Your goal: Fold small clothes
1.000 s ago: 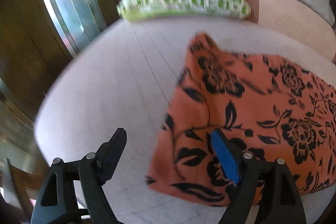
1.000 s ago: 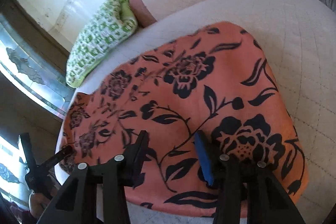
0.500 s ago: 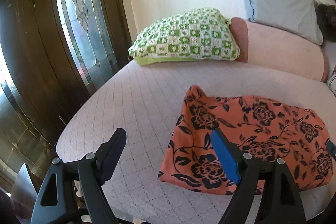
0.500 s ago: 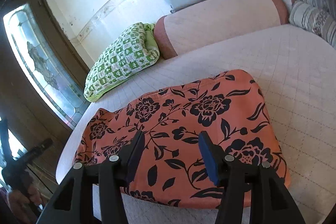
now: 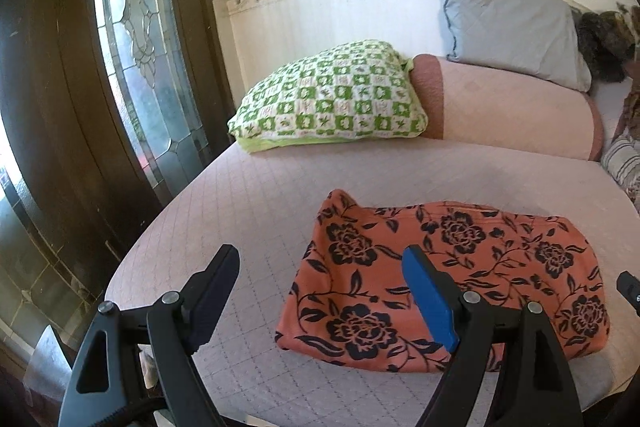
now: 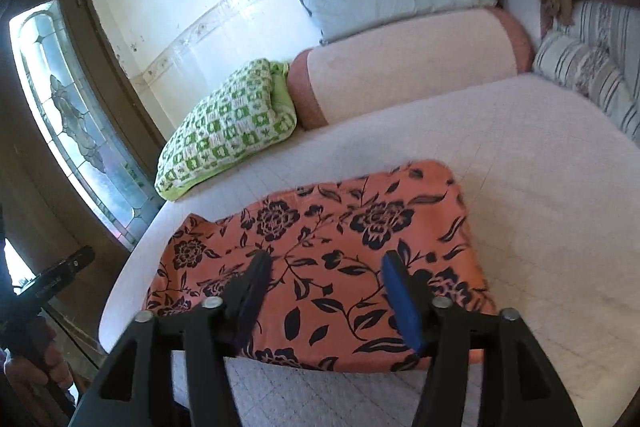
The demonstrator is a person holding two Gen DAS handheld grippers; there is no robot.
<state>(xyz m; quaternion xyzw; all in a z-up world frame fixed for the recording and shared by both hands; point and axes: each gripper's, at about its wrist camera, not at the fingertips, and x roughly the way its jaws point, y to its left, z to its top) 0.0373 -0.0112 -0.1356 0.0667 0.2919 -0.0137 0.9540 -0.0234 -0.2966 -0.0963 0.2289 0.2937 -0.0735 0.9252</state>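
**Folded floral garment lay on the bed as both grippers hung clear**

The orange cloth garment printed with black flowers (image 5: 452, 279) lay folded into a rough rectangle near the front edge of the pale pink quilted bed (image 5: 248, 211). The left gripper (image 5: 320, 291) stood wide and empty over bare quilt at the garment's nine o'clock. The right gripper (image 6: 324, 291) hung above the cloth, its jaws opening with nothing between them.

The raised corner at the garment's eleven o'clock could spring the fold loose. A fresh grab might catch only the top layer and drag it open.

How many layers lay beneath was hidden. The near edge sat behind the fingers, and the dark heap beyond the grey pillow (image 5: 508, 31) was unreadable.
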